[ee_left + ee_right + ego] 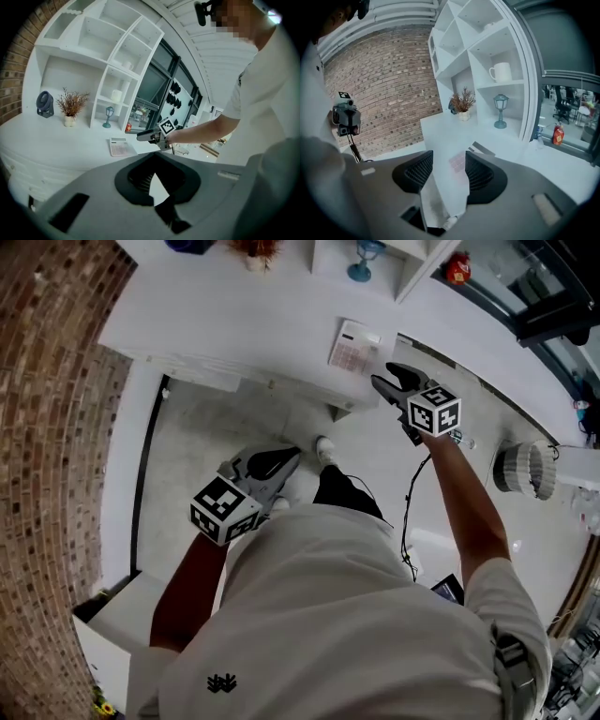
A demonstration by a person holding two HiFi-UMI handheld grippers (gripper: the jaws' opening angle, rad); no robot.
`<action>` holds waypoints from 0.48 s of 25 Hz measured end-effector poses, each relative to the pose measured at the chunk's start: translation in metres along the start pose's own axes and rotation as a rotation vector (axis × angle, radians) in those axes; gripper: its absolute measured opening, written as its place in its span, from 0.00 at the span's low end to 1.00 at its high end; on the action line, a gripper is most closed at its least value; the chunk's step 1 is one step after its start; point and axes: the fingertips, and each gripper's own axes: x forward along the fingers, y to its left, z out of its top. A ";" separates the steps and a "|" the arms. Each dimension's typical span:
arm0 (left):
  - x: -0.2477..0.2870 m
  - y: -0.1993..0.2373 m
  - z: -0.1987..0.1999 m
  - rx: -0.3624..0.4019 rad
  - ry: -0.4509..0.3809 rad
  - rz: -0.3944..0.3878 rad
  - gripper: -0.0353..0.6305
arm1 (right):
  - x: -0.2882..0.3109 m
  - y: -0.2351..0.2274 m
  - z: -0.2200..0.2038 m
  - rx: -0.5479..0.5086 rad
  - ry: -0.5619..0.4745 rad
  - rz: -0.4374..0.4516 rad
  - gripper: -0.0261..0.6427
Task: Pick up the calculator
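And there was the right gripper (384, 376), out at arm's length at the one o'clock of our head view, jaws spread wide and nothing clamped between the pads. We looked down its own view and saw the two ribbed black pads well apart. In the gap ahead of them were bare white counter (234, 315) and the pinkish keys of the calculator (356, 346). It was framed but not gripped, with no pad pressing on it.

From the head view the calculator lay flat near the counter's front edge. The open tips sat just beside it, at its four o'clock, and we could not tell whether the nearer tip brushed its corner. The left gripper view backed that up, with the right gripper at the calculator's three o'clock, just beside it.

The left gripper (292, 456) was low, at the calculator's seven o'clock and well apart from it, over the pale floor (197, 456) in front of the counter. Its jaws were drawn together at the tips, with only a small sliver of light behind the pads, and it carried nothing.

Back on the counter, in the left gripper view, a small blue lantern (108, 117) stood at the calculator's eleven o'clock. Further round, at ten o'clock, was a pot of dried twigs (70, 107).
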 end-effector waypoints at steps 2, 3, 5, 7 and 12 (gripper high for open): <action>0.019 0.011 0.013 -0.006 0.005 0.019 0.06 | 0.012 -0.029 0.005 0.001 0.011 0.018 0.39; 0.028 0.016 0.018 -0.013 0.009 0.035 0.06 | 0.019 -0.043 0.007 0.000 0.020 0.030 0.39; 0.043 0.027 0.027 -0.037 0.015 0.072 0.06 | 0.036 -0.065 0.009 0.000 0.041 0.059 0.39; 0.054 0.036 0.037 -0.063 0.011 0.100 0.06 | 0.053 -0.084 0.011 0.005 0.059 0.087 0.40; 0.079 0.054 0.056 -0.105 0.011 0.161 0.06 | 0.093 -0.121 0.009 0.010 0.107 0.160 0.43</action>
